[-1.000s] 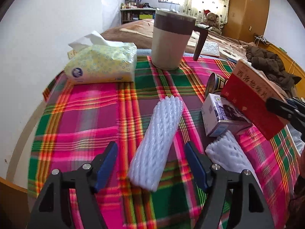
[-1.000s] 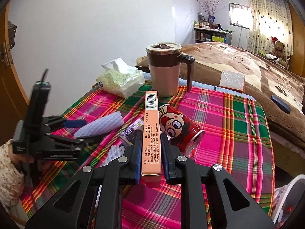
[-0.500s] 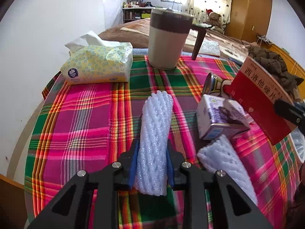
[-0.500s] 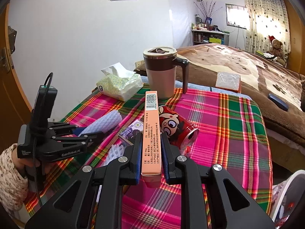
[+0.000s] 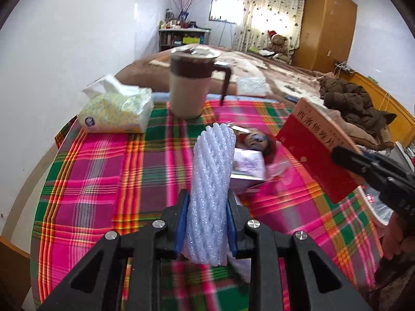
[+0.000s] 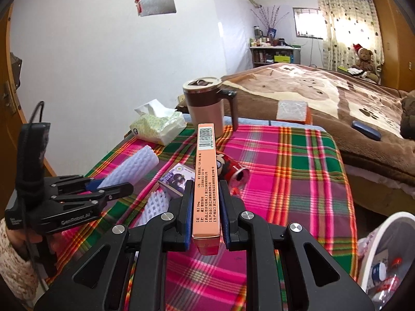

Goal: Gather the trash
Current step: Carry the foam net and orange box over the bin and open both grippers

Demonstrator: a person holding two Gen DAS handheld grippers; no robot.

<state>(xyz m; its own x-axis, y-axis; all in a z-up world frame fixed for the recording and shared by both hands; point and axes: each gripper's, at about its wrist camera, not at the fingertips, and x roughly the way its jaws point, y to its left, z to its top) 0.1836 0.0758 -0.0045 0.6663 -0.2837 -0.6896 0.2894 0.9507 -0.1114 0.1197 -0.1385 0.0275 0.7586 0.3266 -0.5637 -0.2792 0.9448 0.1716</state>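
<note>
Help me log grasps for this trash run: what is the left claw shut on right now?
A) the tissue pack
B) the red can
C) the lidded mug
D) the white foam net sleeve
D: the left claw pinches the white foam net sleeve between its blue pads.

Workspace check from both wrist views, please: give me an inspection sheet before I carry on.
Surface: plaid tablecloth covers the table.
Job's things: white foam sleeve held off the cloth; orange carton held; red can lying on its side; small purple box; second foam net beside it.
Bin: white bin off the right edge, litter inside.
Clutter: lidded mug, tissue pack.
Grippers: left gripper shut on the sleeve; right gripper shut on the carton.
Cables: black lead on the left gripper's body.
Surroundings: bed, shelf, curtains, teddy bear.
</note>
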